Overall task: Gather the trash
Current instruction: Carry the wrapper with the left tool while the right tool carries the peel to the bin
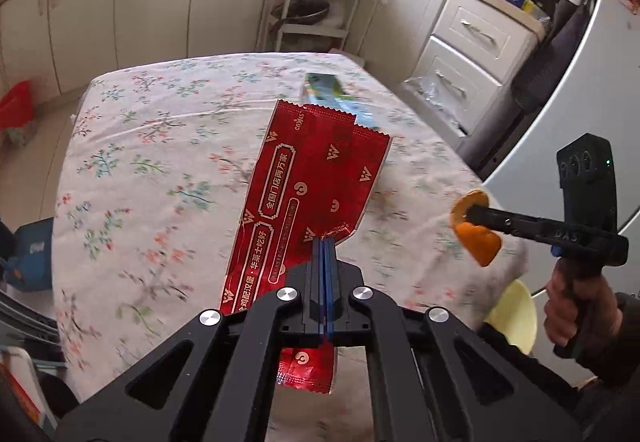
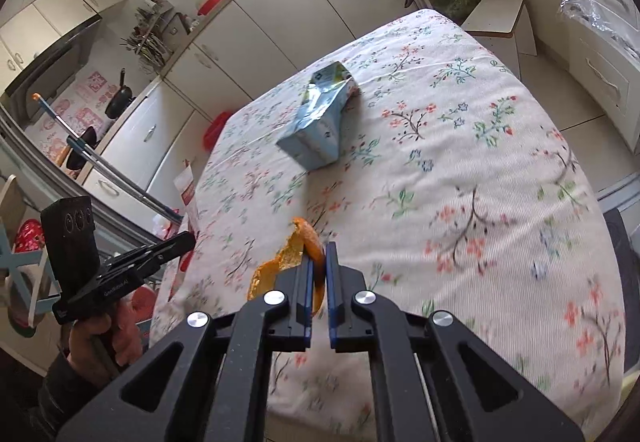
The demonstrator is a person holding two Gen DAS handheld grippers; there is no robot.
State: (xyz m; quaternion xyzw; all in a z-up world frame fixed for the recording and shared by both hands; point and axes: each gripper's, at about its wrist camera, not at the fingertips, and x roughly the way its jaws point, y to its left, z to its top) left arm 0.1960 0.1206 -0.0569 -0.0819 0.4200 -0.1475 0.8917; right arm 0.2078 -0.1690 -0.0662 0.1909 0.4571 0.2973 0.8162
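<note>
Counter: one surface, covered edge to edge by a pale cloth printed with small floral sprigs in red, green and blue; the cloth hangs over the visible edges. Lying directly on it: one crumpled light-blue and green packet, on its side, torn end open, towards the far part of the surface. In the left wrist view the same packet shows only partly, behind a red wrapper.

Left gripper clamped tight; right gripper nearly closed, gripping.
</note>
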